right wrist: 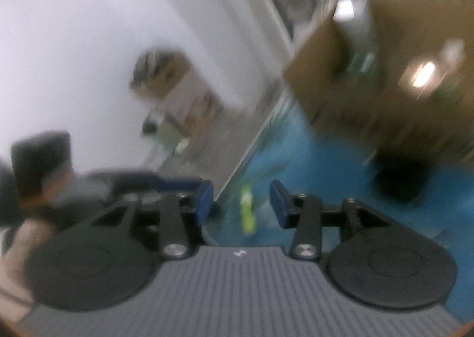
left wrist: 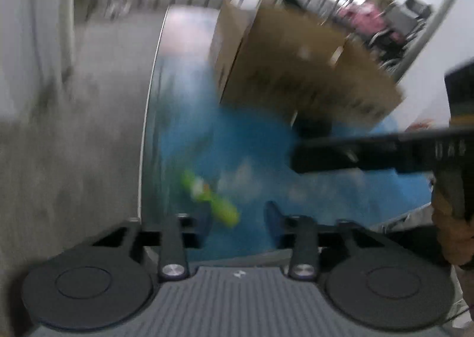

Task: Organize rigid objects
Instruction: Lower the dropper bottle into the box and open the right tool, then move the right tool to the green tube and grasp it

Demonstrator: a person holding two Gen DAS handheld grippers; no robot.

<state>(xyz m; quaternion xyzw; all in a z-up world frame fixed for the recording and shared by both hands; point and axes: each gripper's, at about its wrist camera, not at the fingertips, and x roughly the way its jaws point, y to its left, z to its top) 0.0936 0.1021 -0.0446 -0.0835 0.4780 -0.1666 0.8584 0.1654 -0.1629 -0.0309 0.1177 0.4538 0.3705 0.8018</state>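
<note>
green bottle [left wrist: 211, 200] lying on blue cloth [left wrist: 251, 141] | cardboard box [left wrist: 302, 64] beyond | left gripper [left wrist: 238, 220], right gripper [right wrist: 241, 202]: jaws apart, empty

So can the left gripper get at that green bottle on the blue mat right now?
Probably yes. The left gripper is open, and the green bottle lies on the blue mat just ahead of it, nothing between; blur hides finer detail.
</note>
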